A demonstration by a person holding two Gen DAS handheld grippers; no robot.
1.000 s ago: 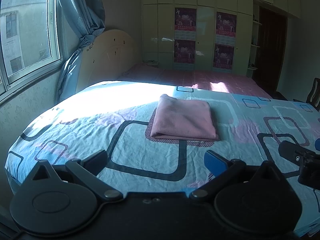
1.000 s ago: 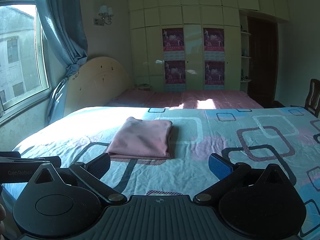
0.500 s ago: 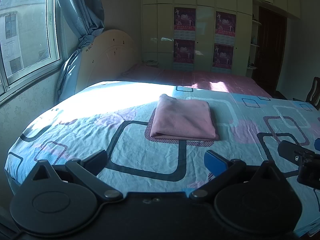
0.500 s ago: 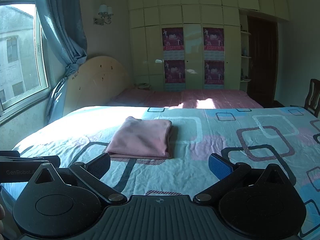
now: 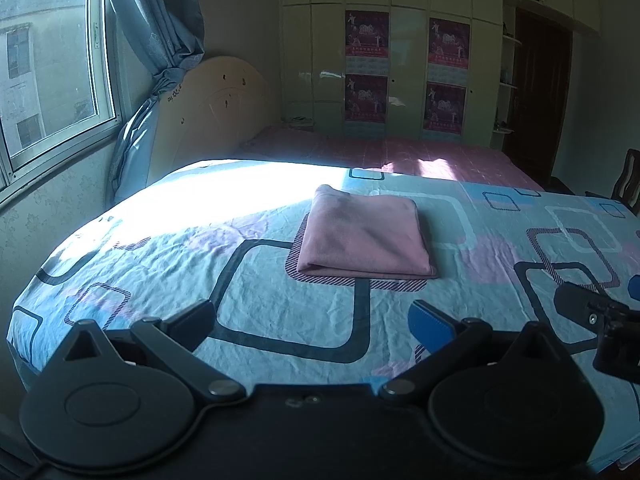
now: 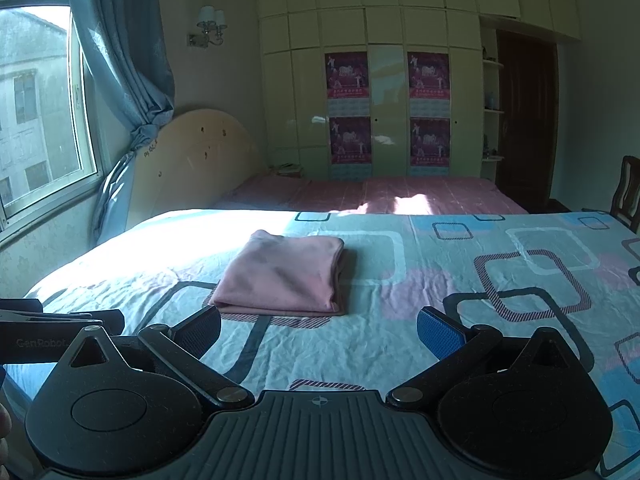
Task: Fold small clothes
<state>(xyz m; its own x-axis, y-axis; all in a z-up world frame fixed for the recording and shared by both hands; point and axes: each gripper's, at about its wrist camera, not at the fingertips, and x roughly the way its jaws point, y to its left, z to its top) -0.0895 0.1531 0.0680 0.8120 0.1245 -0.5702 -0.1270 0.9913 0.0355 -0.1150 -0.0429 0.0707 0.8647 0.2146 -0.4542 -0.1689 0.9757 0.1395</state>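
Lying squarely folded on the bed sheet (image 5: 280,320), pink garment (image 5: 366,236) apparently finished, hence left tool (image 5: 312,316) and right tool (image 6: 320,330) spread, empty, well short.

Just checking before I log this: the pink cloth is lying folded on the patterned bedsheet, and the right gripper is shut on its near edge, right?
Not quite. The pink cloth does lie folded on the patterned bedsheet, but the right gripper is open and short of it, touching nothing, as the right wrist view shows.
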